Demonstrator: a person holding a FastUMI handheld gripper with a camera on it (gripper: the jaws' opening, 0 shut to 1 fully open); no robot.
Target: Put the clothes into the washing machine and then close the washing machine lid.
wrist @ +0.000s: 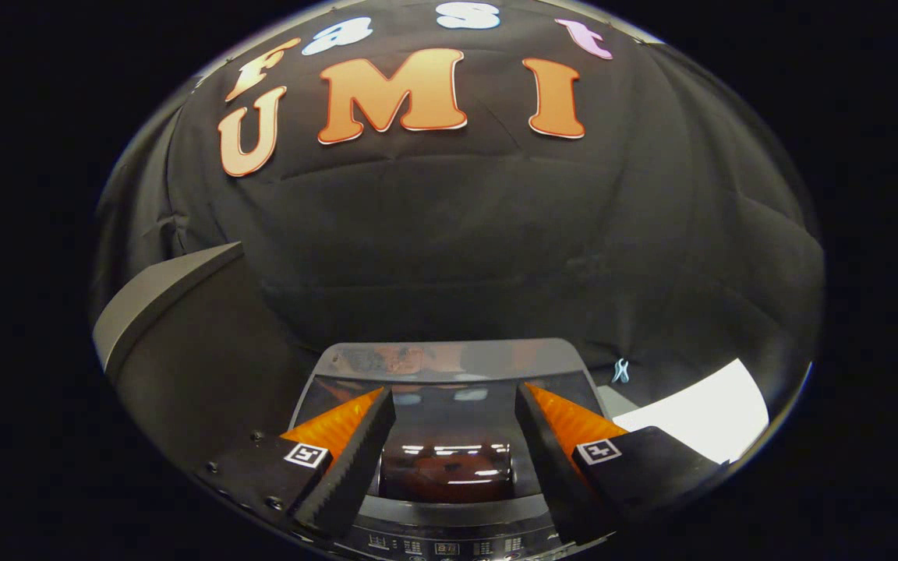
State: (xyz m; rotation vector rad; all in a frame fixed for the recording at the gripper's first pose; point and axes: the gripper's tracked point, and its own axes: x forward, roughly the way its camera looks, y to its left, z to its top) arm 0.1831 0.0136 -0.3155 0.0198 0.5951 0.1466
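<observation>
Gripper view. Items as seen:

Tongs (455, 401): two fingers spread wide apart, nothing between them, touching nothing. Each finger (355, 452) has a toothed inner face and carries a square marker near its base. They hang above the washer.

Washer (449, 538): top-loader, directly below and just ahead of the tongs. A strip of buttons and a small display runs along its near edge, under the finger bases.

Lid (449, 360): lying flat over the tub, shut. Grey frame with a dark glossy window; the window (446, 467) sits between the two fingers and carries bright streaks of reflected light. The far edge of the lid lies just beyond the fingertips and also shows blurred reflections.

Clothes: a reddish-brown mass shows through the window, between the fingers; whether it is fabric in the tub or a reflection cannot be told.

Grey panel (164, 292): slanted, left of the washer, near the cloth wall.

White sheet (702, 413): flat, right of the washer, beyond the right finger.

Small pale clip-like thing (620, 371): against the wall, between lid and white sheet; too small to identify.
</observation>
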